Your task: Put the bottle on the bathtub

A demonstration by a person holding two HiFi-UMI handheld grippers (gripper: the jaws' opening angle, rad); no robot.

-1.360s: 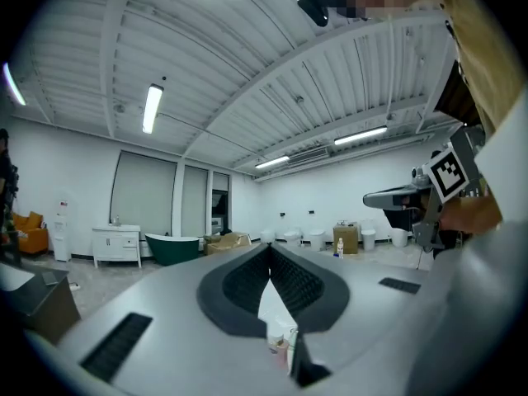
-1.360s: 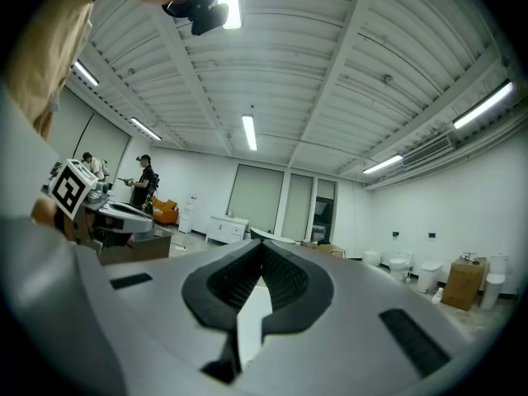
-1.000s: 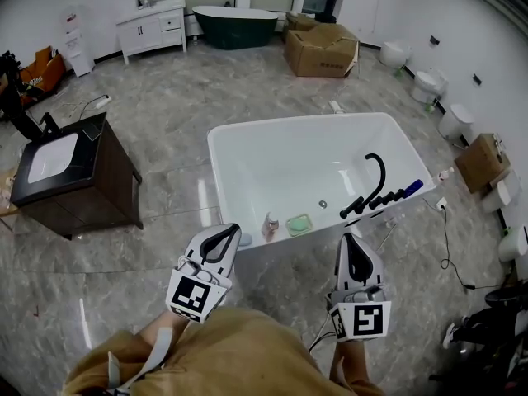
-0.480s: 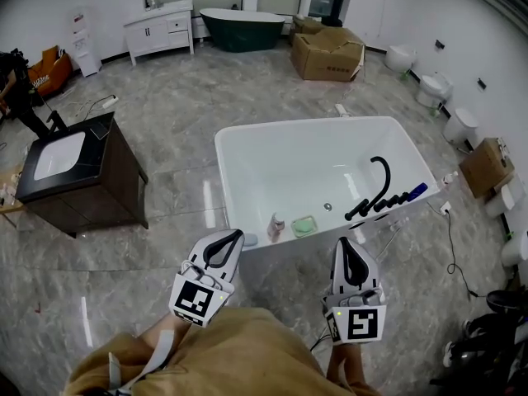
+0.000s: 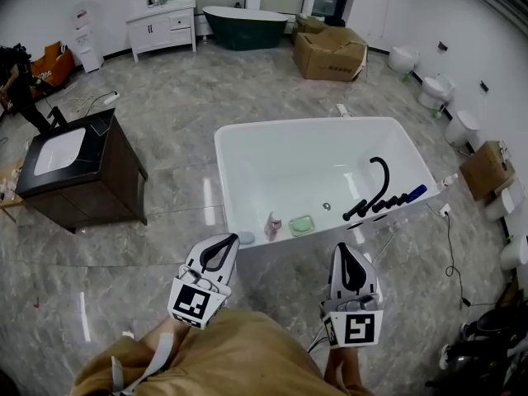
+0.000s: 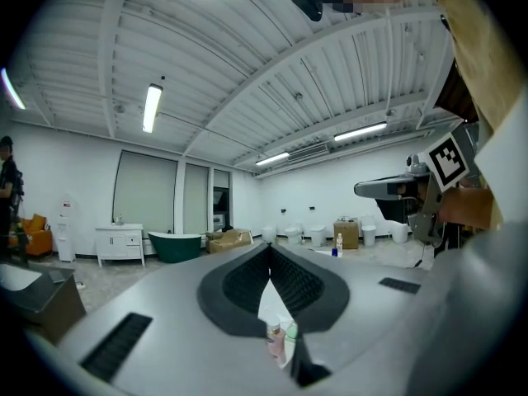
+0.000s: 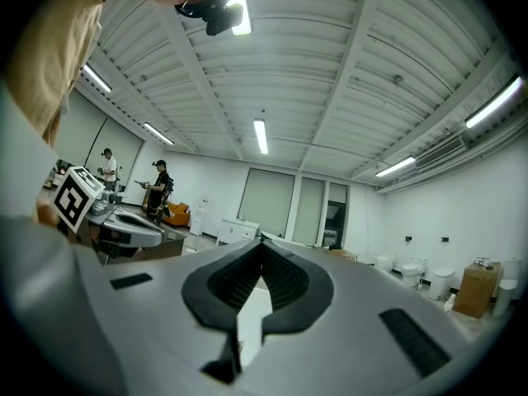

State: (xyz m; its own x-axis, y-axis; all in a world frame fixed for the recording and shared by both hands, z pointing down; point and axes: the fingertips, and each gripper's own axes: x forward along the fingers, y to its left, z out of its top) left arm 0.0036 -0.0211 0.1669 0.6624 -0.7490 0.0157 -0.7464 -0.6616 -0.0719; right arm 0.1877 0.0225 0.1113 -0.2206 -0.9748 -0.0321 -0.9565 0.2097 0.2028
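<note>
A small pinkish bottle (image 5: 271, 225) stands upright on the near rim of the white bathtub (image 5: 247, 139), beside a green soap dish (image 5: 301, 224). A black faucet with a hose (image 5: 375, 190) sits on the tub's right rim. My left gripper (image 5: 224, 242) hovers short of the tub, just left of the bottle, jaws shut and empty. In the left gripper view the bottle (image 6: 273, 341) shows through the slit below the closed tips (image 6: 269, 247). My right gripper (image 5: 347, 252) hangs short of the tub's right part, also shut and empty, as the right gripper view (image 7: 262, 242) confirms.
A dark wooden vanity with a white basin (image 5: 74, 172) stands to the left. Far back are a dark green tub (image 5: 246, 26), a white cabinet (image 5: 162, 25) and a cardboard box (image 5: 330, 52). Toilets (image 5: 458, 124) line the right wall. A cable (image 5: 450, 242) lies on the floor.
The head view has shifted slightly. Both grippers stay shut in about the same place before the tub, and the bottle has not moved.
</note>
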